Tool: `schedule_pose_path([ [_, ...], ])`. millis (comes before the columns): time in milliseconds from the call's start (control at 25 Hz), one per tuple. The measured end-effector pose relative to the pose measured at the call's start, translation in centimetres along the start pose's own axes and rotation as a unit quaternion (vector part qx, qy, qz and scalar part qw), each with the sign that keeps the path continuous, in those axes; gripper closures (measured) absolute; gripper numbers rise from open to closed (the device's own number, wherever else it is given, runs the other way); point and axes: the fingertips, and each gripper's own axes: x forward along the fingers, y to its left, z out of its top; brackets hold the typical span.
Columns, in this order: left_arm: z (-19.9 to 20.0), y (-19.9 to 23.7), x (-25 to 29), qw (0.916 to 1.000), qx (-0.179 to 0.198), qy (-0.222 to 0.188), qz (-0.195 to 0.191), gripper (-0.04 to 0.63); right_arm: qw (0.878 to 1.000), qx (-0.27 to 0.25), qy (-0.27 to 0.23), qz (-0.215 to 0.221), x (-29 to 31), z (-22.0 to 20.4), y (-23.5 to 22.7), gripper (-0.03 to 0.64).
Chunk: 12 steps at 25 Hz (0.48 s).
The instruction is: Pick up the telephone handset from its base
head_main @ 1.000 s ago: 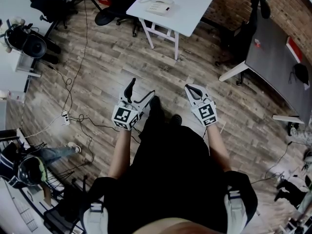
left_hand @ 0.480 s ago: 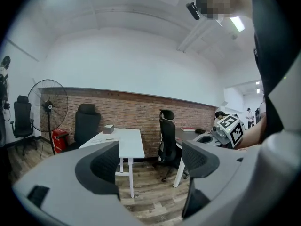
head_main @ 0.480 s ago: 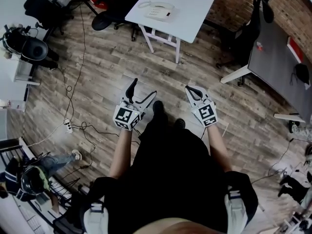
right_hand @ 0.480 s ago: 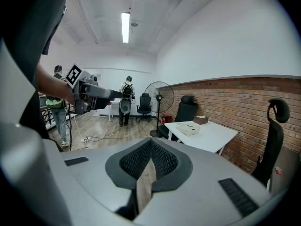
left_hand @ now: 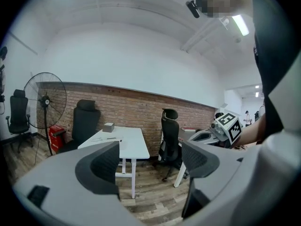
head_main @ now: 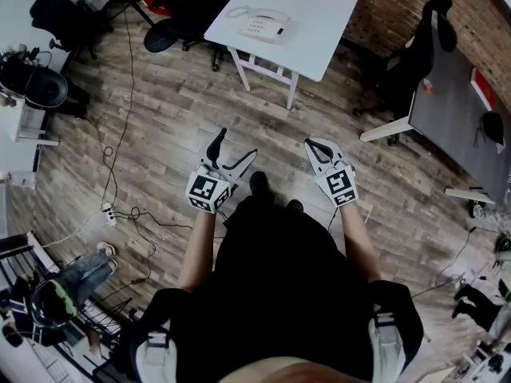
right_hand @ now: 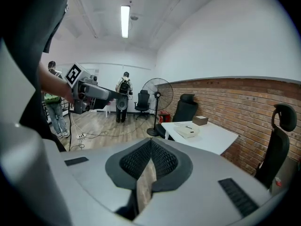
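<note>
The cream telephone [head_main: 259,24], handset lying on its base, sits on a white table [head_main: 319,14] far ahead in the head view. The right gripper view shows the telephone [right_hand: 188,132] small and distant on that table [right_hand: 214,140]. Both grippers are held at waist height over the wood floor, well short of the table. My left gripper [head_main: 229,152] is open with a wide gap and nothing in it [left_hand: 150,161]. My right gripper [head_main: 320,148] is shut and empty, its pads meeting [right_hand: 150,149].
A small box [right_hand: 200,120] stands at the table's far edge. Black office chairs [head_main: 415,50] flank the table, and a grey desk [head_main: 463,110] lies to the right. Cables and a power strip [head_main: 106,211] trail on the floor at left. A standing fan [right_hand: 157,95] and people are farther back.
The table and telephone have shifted lower and nearer in the head view as the person walks toward them. Both grippers keep their pose and state.
</note>
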Motion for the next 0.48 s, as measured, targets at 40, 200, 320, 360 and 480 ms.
schedule_pose_path([
  [40, -0.1, 0.5, 0.3, 1.0000, -0.002, 0.001, -0.004, 0.190, 1.000, -0.001, 0.001, -0.002, 0.6, 0.4, -0.2, 0.618],
  [200, 0.3, 2.1, 1.8, 0.9998, -0.001, 0.000, -0.021, 0.190, 1.000, -0.002, 0.005, -0.009, 2.4, 1.4, -0.9, 0.618],
  [320, 0.8, 3.4, 2.4, 0.9995, 0.003, -0.002, -0.031, 0.190, 1.000, -0.002, 0.010, -0.017, 3.3, 1.9, -1.1, 0.618],
  [360, 0.9, 3.9, 2.6, 0.9994, 0.004, -0.003, -0.034, 0.190, 1.000, -0.002, 0.011, -0.020, 3.6, 2.1, -1.2, 0.618],
  [480, 0.9, 5.4, 3.0, 0.9991, -0.002, -0.005, -0.042, 0.190, 0.999, -0.001, 0.014, -0.030, 4.4, 2.5, -1.3, 0.618],
])
